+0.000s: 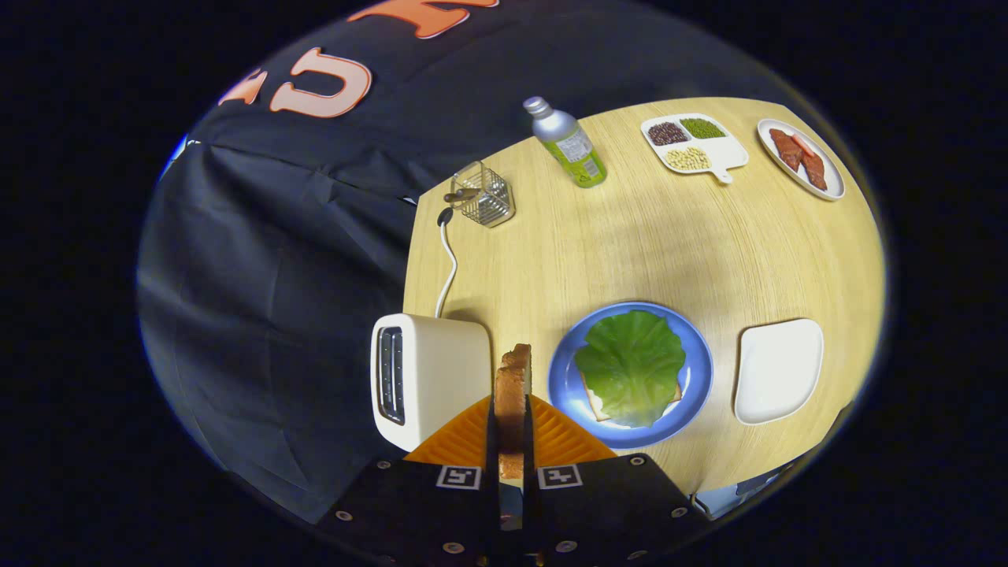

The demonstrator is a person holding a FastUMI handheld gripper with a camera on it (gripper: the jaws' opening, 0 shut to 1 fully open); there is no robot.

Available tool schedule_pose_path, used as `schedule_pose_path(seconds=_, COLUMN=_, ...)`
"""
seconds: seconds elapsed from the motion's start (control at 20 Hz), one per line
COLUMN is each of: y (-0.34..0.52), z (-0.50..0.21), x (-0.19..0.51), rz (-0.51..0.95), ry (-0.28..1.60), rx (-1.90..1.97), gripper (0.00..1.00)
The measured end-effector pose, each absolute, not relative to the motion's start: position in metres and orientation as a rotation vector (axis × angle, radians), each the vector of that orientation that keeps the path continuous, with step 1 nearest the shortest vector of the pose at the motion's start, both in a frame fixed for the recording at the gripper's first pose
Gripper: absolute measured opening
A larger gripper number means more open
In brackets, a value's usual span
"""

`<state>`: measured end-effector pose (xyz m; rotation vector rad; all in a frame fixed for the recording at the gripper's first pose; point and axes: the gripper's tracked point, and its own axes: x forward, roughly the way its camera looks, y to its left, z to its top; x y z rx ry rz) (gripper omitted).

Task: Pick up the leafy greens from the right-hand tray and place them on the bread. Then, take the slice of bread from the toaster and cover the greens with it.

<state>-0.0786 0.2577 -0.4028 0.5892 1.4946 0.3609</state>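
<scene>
One wooden bench (669, 252) carries everything here, and the blue plate (697, 370) serves as the landmark. On that plate lies a slice of bread (596, 403), nearly covered by the leafy greens (632, 364) spread flat over it; only the bread's corners peep out beneath. Left of the plate stands the white toaster (429, 374), its slots facing away from the plate and its white cord (447, 264) trailing off toward the far bench edge. Right of the plate, a short way off, sits a bare white tray (778, 370). Far beyond the plate are a divided white dish (697, 146) holding three sorts of beans or grains, and to its right an oval plate (799, 157) with reddish strips of meat. Also beyond the plate, more to the left, lie a green-labelled metal bottle (568, 143) and a small wire basket (486, 194).

The tongs (512, 425) are clenched on a toasted bread slice (513, 386), held upright on edge between both orange fingers (465, 437), in the gap between toaster and plate, not yet over the greens.
</scene>
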Motion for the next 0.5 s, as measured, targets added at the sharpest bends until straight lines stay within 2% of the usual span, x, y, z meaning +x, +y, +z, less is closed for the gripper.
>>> schedule_pose_path(seconds=0.5, y=0.22, z=-0.491, x=-0.091, rz=0.408, ry=1.487, rx=0.63, gripper=0.12)
